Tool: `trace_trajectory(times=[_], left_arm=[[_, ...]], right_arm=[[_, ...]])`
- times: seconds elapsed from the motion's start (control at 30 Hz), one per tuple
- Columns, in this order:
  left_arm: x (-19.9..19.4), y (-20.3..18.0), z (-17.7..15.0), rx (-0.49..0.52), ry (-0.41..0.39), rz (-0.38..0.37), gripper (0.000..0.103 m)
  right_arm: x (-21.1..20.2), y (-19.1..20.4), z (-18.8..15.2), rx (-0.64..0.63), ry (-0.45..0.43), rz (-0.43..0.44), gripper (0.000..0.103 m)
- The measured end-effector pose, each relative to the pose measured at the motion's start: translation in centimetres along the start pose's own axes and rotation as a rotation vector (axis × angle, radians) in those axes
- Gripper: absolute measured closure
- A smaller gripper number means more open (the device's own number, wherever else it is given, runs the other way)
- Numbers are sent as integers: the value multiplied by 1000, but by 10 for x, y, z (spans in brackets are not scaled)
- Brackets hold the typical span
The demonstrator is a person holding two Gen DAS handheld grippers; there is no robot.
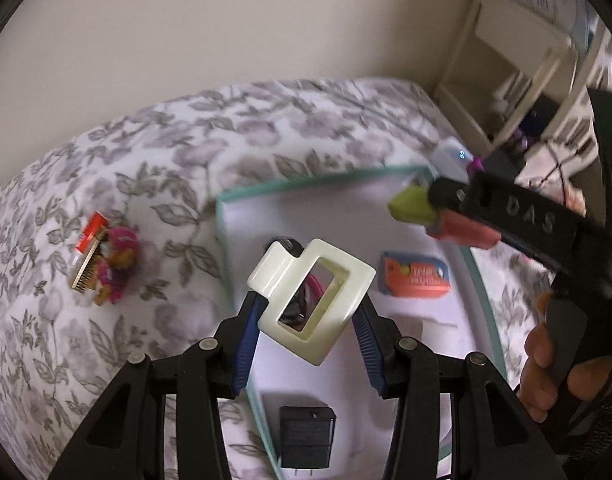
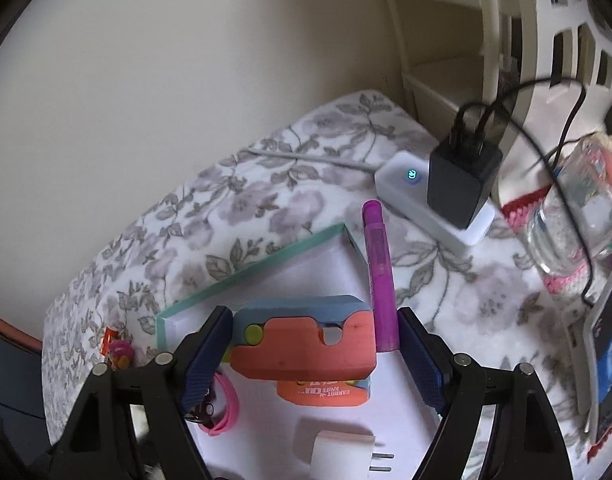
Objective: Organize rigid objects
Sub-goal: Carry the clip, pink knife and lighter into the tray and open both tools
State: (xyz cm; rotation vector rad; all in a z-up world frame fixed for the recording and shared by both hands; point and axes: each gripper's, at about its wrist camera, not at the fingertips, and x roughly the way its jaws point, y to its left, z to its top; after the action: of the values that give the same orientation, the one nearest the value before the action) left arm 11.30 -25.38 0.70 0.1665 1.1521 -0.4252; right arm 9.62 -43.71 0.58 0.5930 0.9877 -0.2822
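1. Cream plastic clip (image 1: 312,300) hangs pinched in the left gripper (image 1: 310,320) above the tray (image 1: 225,236); lower it onto bare floor, clear of the black charger (image 1: 307,442).
2. The right gripper (image 2: 312,344) seems to pinch an orange-and-blue block (image 2: 306,344), though contact is unclear; set it beside the carrot knife (image 2: 324,390).

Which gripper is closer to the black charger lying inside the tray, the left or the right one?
Left. The left gripper, holding the cream hair clip, hangs right above the black charger at the tray edge. The right gripper is at the tray's far corner.
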Motion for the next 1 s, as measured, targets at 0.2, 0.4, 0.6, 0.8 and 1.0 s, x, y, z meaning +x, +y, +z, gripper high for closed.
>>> trace_trajectory(times=[0.2,0.4,0.6,0.8,1.0], left_arm=[[21,-14,-10,31,52,21,55],[31,-22,-14,61,68,35,55],[34,-25,-15,71,78,45,55],[28,-24,-14,70,71,49,54],[15,-17,-9,51,42,39,44]], right_arm=[[20,-2,-8,0,54,-5,19],[31,5,-13,-28,78,-36,19],[29,19,-14,-87,72,-39,19],[17,30,-10,-119,36,-35,19],[-1,36,-4,-130,-3,-29,19]])
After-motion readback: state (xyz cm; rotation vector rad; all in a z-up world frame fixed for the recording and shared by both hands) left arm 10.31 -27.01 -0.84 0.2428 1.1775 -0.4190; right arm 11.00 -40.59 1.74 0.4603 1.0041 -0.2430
